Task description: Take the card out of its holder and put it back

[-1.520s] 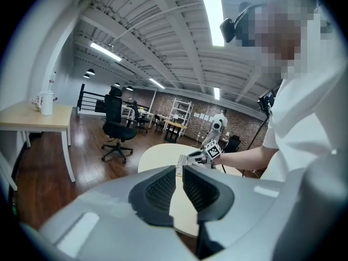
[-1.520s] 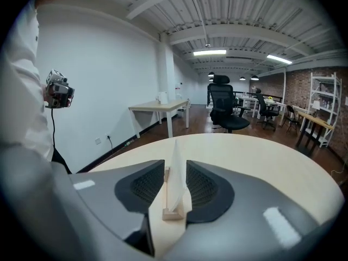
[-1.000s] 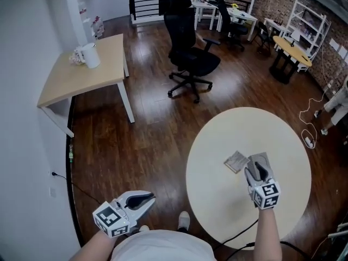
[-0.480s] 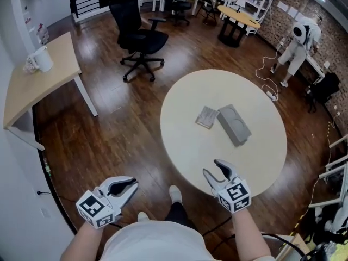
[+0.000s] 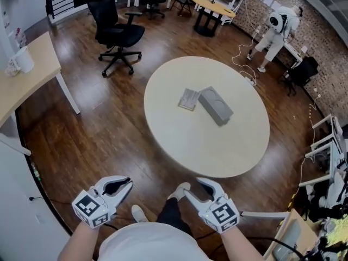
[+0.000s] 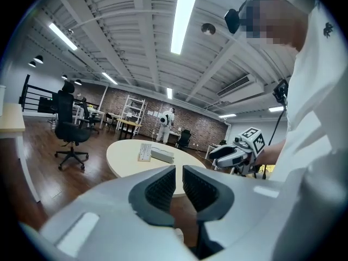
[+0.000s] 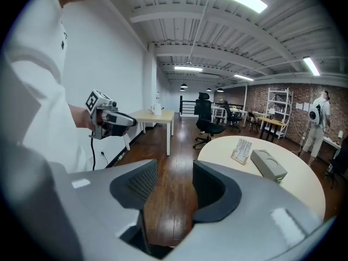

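Observation:
A pale card [image 5: 189, 99] stands in its small holder on the round cream table [image 5: 179, 140], right beside a grey box [image 5: 215, 105]. Both grippers hang low near my body, off the table's near edge and far from the card. My left gripper [image 5: 126, 182] is shut with nothing in it. My right gripper [image 5: 192, 188] is open and empty. In the right gripper view the card [image 7: 242, 150] and grey box [image 7: 267, 165] sit beyond the jaws, and the left gripper [image 7: 128, 121] shows at the left. The left gripper view has the card [image 6: 144, 151] far ahead.
A black office chair [image 5: 115, 34] stands beyond the table on the dark wood floor. A wooden desk [image 5: 22, 86] with a white mug [image 5: 23, 58] is at the left. A white-suited figure [image 5: 274, 26] stands at the far right. A cable [image 5: 261, 215] trails by my right arm.
My right gripper has come back from over the grey box on the table to low in front of my body. The view has pulled away from the table. The left gripper stayed low.

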`<state>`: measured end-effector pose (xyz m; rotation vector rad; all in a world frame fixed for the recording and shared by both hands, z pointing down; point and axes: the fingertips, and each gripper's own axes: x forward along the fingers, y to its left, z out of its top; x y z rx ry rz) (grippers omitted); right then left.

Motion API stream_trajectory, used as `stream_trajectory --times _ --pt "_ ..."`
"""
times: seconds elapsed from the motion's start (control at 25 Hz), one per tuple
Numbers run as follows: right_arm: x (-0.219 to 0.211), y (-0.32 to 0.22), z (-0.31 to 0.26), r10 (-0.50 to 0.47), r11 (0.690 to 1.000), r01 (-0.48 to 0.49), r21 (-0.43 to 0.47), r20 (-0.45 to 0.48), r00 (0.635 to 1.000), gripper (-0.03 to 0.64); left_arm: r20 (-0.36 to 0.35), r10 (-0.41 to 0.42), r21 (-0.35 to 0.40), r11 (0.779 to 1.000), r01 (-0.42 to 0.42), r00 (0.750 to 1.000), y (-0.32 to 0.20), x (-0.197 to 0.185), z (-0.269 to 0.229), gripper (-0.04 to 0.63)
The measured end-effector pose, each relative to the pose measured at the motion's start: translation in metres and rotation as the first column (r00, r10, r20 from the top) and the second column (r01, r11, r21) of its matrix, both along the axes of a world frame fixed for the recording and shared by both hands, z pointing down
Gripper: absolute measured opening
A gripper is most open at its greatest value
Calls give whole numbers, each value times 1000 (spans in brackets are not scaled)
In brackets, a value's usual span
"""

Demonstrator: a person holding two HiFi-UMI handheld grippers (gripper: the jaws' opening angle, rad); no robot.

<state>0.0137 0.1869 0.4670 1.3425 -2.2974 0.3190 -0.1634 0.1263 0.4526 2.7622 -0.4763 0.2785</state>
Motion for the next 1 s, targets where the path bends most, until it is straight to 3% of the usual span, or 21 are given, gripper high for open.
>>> stream_trajectory --times 0.44,1.0 --pt "-36 36 -4 -38 999 38 -10 -10 999 206 -32 28 5 1000 -28 999 29 -6 -9 46" --pt "-76 12 -17 -159 987 159 2 -25 987 204 -31 -61 29 998 61 998 24 -38 -14 46"
